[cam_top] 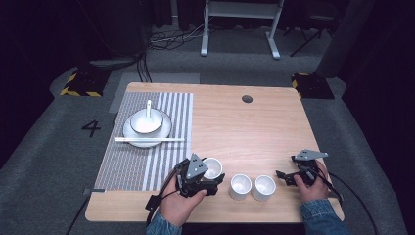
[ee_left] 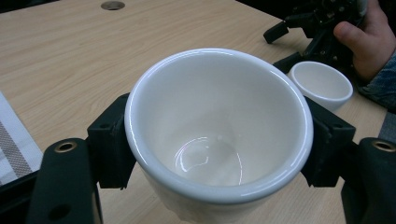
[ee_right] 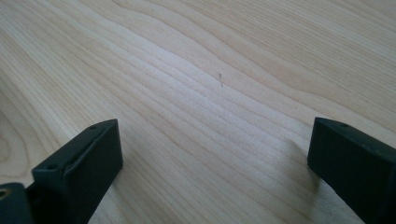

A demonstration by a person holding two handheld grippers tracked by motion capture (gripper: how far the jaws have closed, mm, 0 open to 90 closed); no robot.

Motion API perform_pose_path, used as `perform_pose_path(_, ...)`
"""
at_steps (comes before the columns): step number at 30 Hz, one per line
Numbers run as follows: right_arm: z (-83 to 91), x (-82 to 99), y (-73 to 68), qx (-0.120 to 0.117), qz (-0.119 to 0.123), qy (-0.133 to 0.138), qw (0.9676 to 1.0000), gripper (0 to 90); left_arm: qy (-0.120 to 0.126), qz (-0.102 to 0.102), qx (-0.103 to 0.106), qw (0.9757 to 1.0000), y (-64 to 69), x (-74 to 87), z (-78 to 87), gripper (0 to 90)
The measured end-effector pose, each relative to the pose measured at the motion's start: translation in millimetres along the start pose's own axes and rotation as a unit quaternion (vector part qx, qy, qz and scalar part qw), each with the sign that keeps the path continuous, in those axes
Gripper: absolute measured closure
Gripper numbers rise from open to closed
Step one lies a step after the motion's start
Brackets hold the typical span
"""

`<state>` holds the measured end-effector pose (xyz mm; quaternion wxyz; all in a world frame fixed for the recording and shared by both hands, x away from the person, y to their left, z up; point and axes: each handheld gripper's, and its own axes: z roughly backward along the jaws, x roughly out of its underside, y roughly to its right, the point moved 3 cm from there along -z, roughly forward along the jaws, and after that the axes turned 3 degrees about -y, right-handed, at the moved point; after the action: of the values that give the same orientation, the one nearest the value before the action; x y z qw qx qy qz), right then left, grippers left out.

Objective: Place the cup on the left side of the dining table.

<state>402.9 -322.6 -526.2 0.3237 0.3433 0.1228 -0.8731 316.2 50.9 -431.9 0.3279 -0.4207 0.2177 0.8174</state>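
A white cup [cam_top: 212, 167] sits between the jaws of my left gripper [cam_top: 206, 175] near the table's front edge, just right of the striped mat. In the left gripper view the cup [ee_left: 219, 116] is upright and empty, and both black pads press its sides; the left gripper [ee_left: 219, 151] is shut on it. Two more white cups [cam_top: 240, 186] [cam_top: 263, 187] stand side by side to the right. My right gripper [cam_top: 287, 167] is just right of them, open, and in its own view the right gripper [ee_right: 215, 172] holds nothing above bare wood.
A striped placemat [cam_top: 166, 161] covers the table's left part. On it stands a white plate [cam_top: 164, 131] with a bowl [cam_top: 145, 121] and spoon [cam_top: 149, 105]; white chopsticks [cam_top: 149, 140] lie across the plate's front. A round cable hole [cam_top: 247, 99] is at the back.
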Motion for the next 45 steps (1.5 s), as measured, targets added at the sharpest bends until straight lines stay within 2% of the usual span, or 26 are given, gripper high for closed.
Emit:
perform_pose_path(7,0.0,0.0,0.0,0.000,0.000,0.000,1.0000,3.4,0.010,0.011,-0.016,0.9998,-6.4,-7.3,9.8,26.7)
perform_pose_path(14,0.0,0.0,-0.1,0.000,0.000,0.000,1.0000,3.5,0.010,0.023,-0.023,0.9994,-11.8,-10.2,14.0,26.7)
perform_pose_path(21,0.0,0.0,-0.1,0.001,0.000,0.000,1.0000,3.5,0.016,0.035,-0.054,0.9978,-20.6,-15.5,19.6,26.7)
perform_pose_path(25,0.0,0.0,-0.1,0.000,0.000,0.000,1.0000,3.5,0.019,0.032,-0.071,0.9968,-25.6,-17.6,22.0,26.6)
perform_pose_path(28,0.0,0.0,-0.1,0.001,0.000,0.000,1.0000,3.5,0.022,0.039,-0.082,0.9957,-33.7,-18.0,26.1,26.6)
perform_pose_path(31,0.0,0.0,-0.1,0.001,0.000,0.000,1.0000,3.5,0.026,0.052,-0.095,0.9938,-48.9,-15.7,31.7,26.6)
perform_pose_path(32,0.0,0.0,-0.1,0.001,0.000,0.000,1.0000,3.5,0.026,0.052,-0.095,0.9938,-48.9,-15.7,31.7,26.6)
perform_pose_path(34,0.0,0.0,-0.1,0.001,0.000,0.000,1.0000,3.4,0.026,0.057,-0.110,0.9919,-59.3,-12.8,35.9,26.7)
perform_pose_path(36,0.0,0.0,-0.1,0.001,0.000,0.000,1.0000,3.4,0.023,0.056,-0.116,0.9914,-62.4,-11.7,37.2,26.6)
perform_pose_path(37,0.0,0.0,0.0,0.000,0.000,0.000,1.0000,3.4,0.023,0.060,-0.123,0.9903,-68.3,-10.3,38.6,26.6)
perform_pose_path(40,0.0,0.0,0.0,0.000,0.000,0.000,1.0000,3.4,0.025,0.064,-0.125,0.9898,-76.0,-9.1,39.7,26.6)
perform_pose_path(45,0.0,0.0,0.0,0.000,0.000,0.000,1.0000,3.4,0.014,0.060,-0.142,0.9879,-85.9,-7.3,38.8,26.6)
